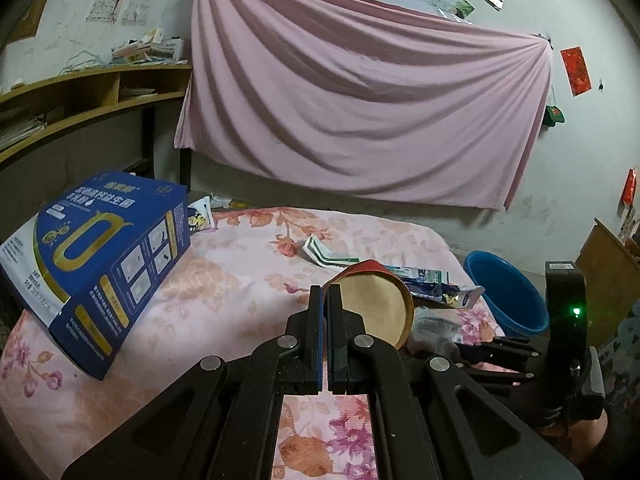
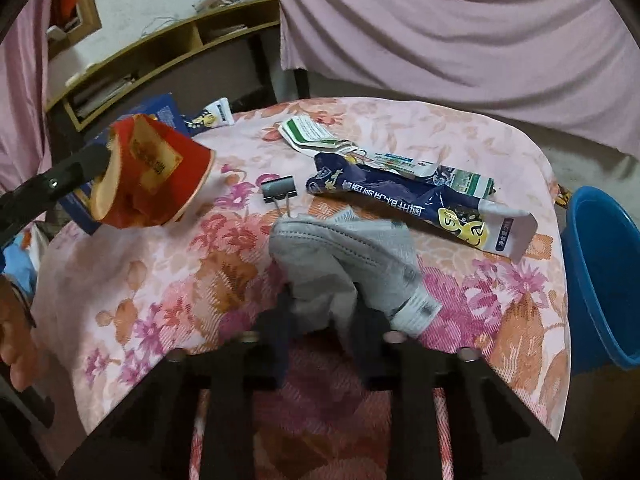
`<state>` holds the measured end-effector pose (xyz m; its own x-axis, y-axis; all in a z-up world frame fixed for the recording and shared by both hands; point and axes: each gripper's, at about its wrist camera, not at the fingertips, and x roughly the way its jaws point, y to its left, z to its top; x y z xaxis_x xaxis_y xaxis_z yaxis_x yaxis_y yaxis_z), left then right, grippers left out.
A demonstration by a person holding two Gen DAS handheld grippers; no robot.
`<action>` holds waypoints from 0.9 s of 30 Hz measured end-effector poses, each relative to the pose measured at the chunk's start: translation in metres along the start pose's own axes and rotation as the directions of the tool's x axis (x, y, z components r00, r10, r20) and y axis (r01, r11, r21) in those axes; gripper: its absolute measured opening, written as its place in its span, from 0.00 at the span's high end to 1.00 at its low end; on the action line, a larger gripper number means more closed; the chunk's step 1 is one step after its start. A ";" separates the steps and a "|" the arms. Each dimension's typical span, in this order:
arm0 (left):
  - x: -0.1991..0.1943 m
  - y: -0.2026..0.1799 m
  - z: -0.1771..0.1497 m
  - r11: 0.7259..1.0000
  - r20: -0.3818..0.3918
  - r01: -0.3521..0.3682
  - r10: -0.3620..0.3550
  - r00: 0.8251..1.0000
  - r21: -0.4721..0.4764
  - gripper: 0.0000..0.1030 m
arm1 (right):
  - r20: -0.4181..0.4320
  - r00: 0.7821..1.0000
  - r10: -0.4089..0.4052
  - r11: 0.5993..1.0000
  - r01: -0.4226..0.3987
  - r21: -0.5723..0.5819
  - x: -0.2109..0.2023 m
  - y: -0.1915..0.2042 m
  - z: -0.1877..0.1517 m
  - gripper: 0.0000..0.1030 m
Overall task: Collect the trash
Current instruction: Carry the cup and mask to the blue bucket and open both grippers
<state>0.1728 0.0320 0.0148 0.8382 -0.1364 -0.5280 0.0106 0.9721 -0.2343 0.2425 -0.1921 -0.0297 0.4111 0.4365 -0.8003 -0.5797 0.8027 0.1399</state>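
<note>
My left gripper [image 1: 325, 304] is pinched shut on the rim of a red paper cup [image 2: 150, 172], which hangs in the air off to my left with its open mouth turned back toward me; in the left wrist view the cup's pale inside fills the space just right of my fingertips. My right gripper [image 2: 320, 320] is low over the flowered tablecloth [image 2: 160, 280], and a crumpled grey face mask [image 2: 344, 264] sits between its fingers, draped over the tips. The picture there is blurred, so I cannot tell whether those jaws have closed on it or only straddle it. The blue bin [image 2: 600, 280] where I judge the trash belongs stands off the right edge of the table, lower than the tabletop, so it lies close on the outer side of my right gripper and well across from my left, with the right gripper between cup and bin. The cup must therefore travel rightward over the table. Ahead of my right gripper, a dark blue wrapper [image 2: 420, 200] lies long-ways, slanting from ahead toward the bin side, with a green and white paper [image 2: 312, 132] beyond it and a binder clip [image 2: 279, 190] just left of it. A blue box [image 1: 104, 264] stands to the left of my left gripper.
</note>
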 end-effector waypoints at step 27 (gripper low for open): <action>-0.005 -0.189 0.089 0.930 0.328 0.269 -0.343 0.880 0.250 1.00 | 0.748 0.607 -0.267 0.959 0.245 0.144 -0.204 -0.092 -0.001 0.86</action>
<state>0.2152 -0.1342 0.1343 0.9132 -0.3905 -0.1163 0.3714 0.9152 -0.1563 0.2109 -0.3551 0.1201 0.9310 0.3545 -0.0871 -0.3540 0.9350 0.0215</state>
